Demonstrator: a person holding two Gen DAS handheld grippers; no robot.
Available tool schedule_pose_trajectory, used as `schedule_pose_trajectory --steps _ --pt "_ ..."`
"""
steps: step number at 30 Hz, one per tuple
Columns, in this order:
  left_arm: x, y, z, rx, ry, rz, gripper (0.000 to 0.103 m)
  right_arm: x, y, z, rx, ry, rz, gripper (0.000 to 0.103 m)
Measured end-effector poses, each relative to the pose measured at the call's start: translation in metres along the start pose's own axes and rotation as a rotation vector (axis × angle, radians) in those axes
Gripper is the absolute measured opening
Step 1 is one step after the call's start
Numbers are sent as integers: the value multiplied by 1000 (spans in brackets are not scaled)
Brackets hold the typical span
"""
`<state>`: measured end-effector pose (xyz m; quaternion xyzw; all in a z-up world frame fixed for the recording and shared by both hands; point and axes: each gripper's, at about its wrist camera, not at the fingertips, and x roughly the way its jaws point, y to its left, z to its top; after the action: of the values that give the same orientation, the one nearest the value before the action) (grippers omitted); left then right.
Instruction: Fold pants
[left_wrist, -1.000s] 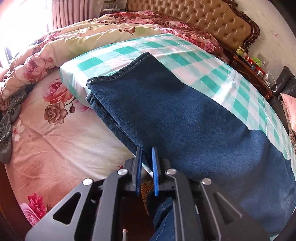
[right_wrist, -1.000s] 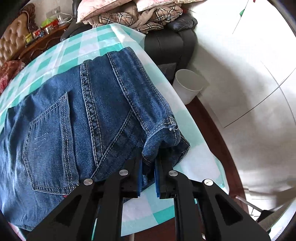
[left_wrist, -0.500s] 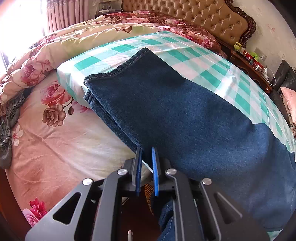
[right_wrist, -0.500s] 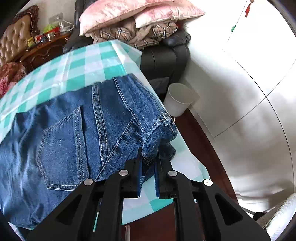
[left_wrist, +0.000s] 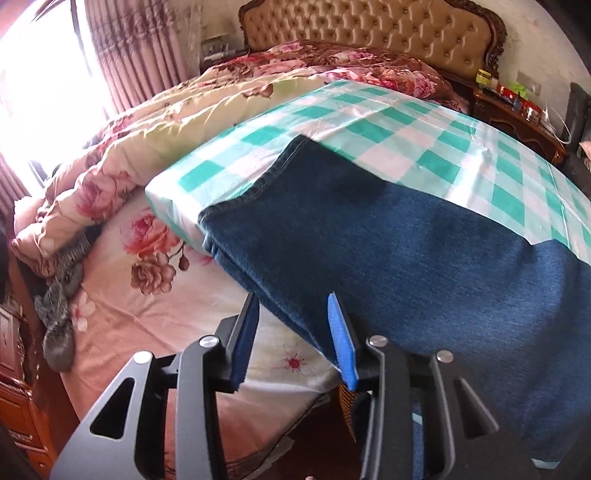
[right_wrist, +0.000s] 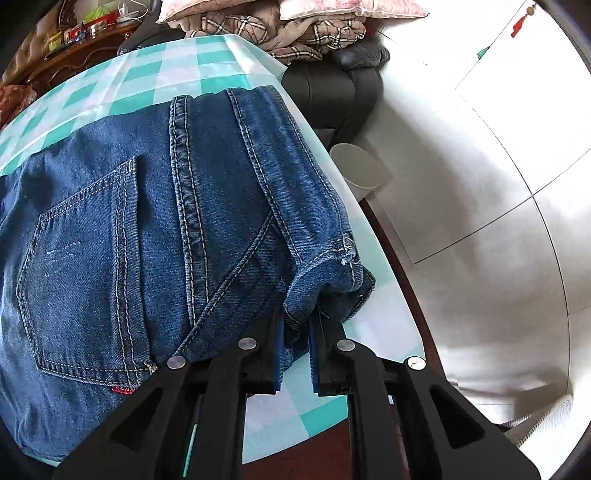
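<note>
Though its writing is unreadable, a red tab (right_wrist: 123, 390) marks the jeans' (right_wrist: 147, 240) pocket

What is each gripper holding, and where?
Right gripper pinches the jeans at their waistband corner. Left gripper is opening, its fingers astride the jeans' leg edge, gripping nothing.

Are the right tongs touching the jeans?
Touching. The right wrist view shows the right tongs pinched shut on the waistband corner of the jeans, with denim squeezed between the blue pads.
</note>
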<state>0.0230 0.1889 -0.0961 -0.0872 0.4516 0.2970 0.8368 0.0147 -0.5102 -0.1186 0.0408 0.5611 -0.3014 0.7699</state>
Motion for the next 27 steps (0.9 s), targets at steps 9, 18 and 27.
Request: schedule_pose_trajectory --steps 9,18,27 --pt "-4 -14 4 44 4 -60 49 -1 0 -1 6 1 5 10" --pt "3 -20 4 41 51 -146 49 1 -1 1 6 0 7 11" --pt "15 -8 7 -21 104 -282 49 1 -1 2 15 -5 13 11"
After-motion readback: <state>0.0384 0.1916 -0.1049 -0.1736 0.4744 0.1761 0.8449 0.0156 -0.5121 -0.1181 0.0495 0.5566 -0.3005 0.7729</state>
